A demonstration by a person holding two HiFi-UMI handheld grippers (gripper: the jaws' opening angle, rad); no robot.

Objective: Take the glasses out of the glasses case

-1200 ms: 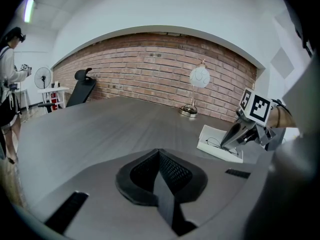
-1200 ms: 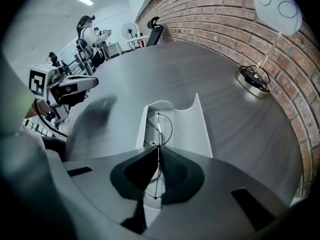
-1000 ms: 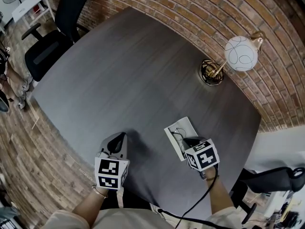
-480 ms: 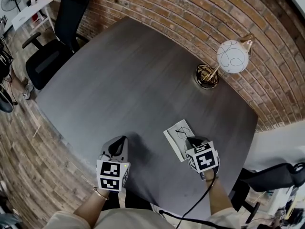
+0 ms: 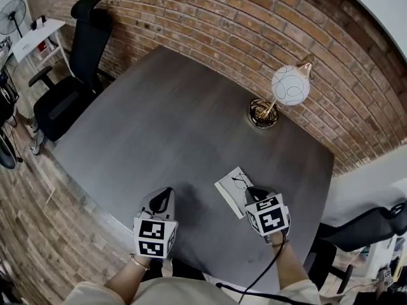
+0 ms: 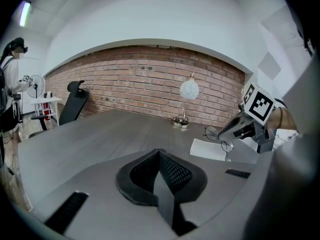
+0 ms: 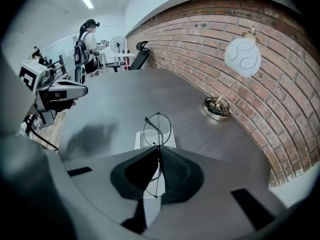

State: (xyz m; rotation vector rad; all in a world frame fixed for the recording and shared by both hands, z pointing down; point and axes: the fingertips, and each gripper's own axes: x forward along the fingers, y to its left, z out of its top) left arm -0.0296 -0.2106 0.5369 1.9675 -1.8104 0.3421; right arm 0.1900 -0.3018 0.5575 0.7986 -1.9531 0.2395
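glasses (image 7: 157,127) pinched in right gripper (image 7: 159,151), above case (image 5: 229,191)

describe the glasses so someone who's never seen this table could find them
On the dark grey table, a flat white case lies near the front edge, on the side of the globe lamp. The glasses are pinched in the right gripper over it: thin black wire, round lenses.

Open table, two obstacles
On the grey table (image 5: 172,113), only a lamp (image 5: 289,86) near the brick wall (image 5: 191,18) and the white glasses case (image 5: 230,188) block passage.
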